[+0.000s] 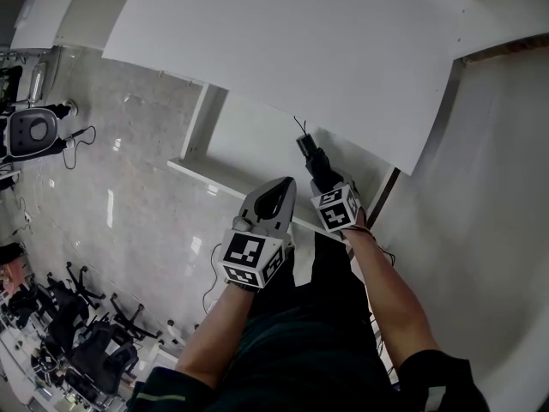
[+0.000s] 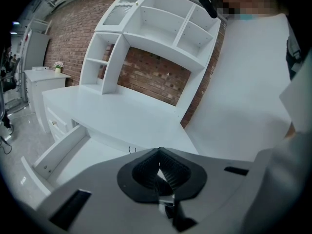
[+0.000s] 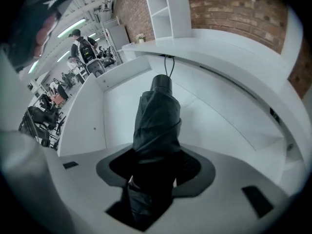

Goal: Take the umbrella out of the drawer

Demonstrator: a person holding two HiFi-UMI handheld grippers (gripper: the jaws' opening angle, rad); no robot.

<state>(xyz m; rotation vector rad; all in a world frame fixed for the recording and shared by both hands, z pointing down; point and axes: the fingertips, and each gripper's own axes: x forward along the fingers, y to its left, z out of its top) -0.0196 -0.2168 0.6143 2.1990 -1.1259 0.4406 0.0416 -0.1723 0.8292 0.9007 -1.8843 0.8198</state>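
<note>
White surface [image 1: 283, 50] over the open drawer [image 3: 117, 96] — right hand-held gripper [image 3: 156, 156] clamps the folded umbrella [image 3: 157, 116] mid-body, apparently for lifting clear; left hand-held gripper [image 2: 159, 152] — jaws together, empty — stands aside.

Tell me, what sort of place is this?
Probably a large workshop or lab hall staged like a home study: a white desk with a shelf unit stands against a brick wall, with office chairs and ceiling strip lights beyond.

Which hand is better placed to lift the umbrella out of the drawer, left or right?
Right, probably: the right gripper has its fingers around the umbrella in the drawer; the left gripper is shut, empty.
</note>
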